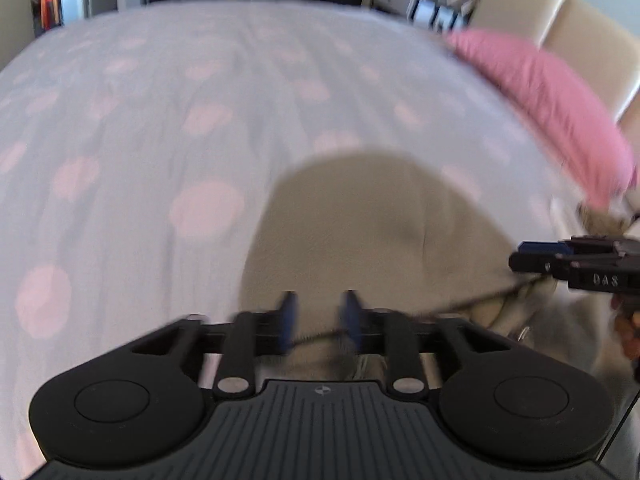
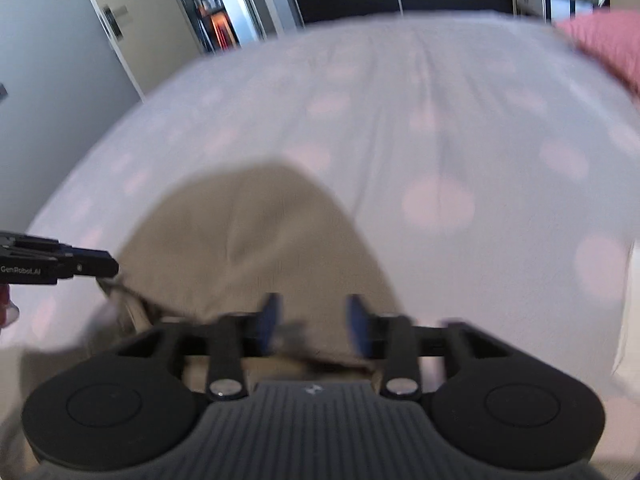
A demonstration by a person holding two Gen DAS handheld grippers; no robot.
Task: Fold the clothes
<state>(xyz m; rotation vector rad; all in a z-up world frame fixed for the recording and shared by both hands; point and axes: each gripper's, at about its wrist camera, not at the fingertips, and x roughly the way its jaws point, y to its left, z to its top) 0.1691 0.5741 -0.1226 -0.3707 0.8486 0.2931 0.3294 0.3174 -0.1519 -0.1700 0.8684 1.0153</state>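
Two matching black handheld grippers: the left gripper [image 1: 319, 312] and right gripper [image 2: 313, 316] each carry blue finger pads, silver pivot screws, round side housings and a ribbed grey body. White lettering marks their sides.

Soft daylight, heavy motion blur, fisheye-bent edges, perhaps slightly overexposed.
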